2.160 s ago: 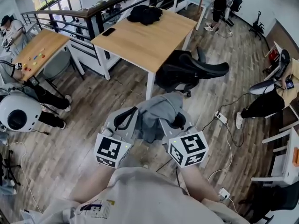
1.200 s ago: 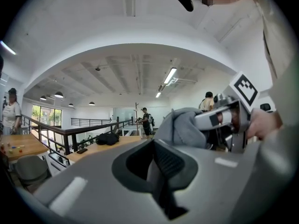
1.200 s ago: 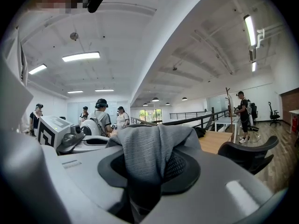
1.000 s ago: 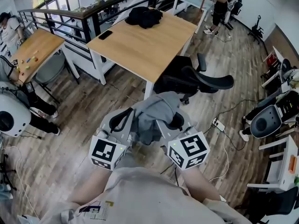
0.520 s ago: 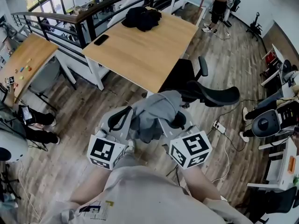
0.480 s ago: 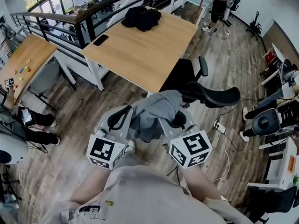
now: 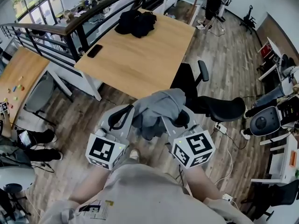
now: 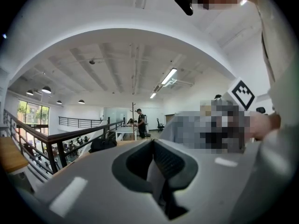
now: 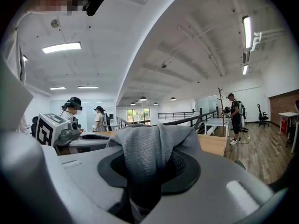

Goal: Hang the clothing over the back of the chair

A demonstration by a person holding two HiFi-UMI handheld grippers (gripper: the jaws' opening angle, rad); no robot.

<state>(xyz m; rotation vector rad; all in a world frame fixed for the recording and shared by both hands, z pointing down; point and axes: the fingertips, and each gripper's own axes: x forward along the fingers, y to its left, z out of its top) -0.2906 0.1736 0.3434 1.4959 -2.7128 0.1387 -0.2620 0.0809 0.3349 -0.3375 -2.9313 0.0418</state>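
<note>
A grey piece of clothing [image 7: 156,110] hangs bunched between my two grippers, held up in front of the person's chest. My left gripper [image 7: 120,121] is shut on a thin fold of its fabric [image 8: 156,178]. My right gripper [image 7: 180,121] is shut on a thicker bunch of the cloth [image 9: 148,149], which spills over its jaws. A black office chair [image 7: 212,105] stands just beyond and right of the grippers, tucked at the near right corner of a wooden table [image 7: 135,62]. Its backrest lies low and points right. Both sets of fingertips are hidden under the cloth in the head view.
On the table lie a heap of black clothing [image 7: 134,22] and a phone [image 7: 94,51]. A dark railing [image 7: 70,29] runs behind it. A cable and power strip [image 7: 219,129] lie on the wooden floor at right, near another chair [image 7: 265,121]. A person [image 7: 212,1] stands far off.
Both grippers have moved forward together with the grey clothing still in them. The table and the black chair now lie nearer and lower in the head view.
</note>
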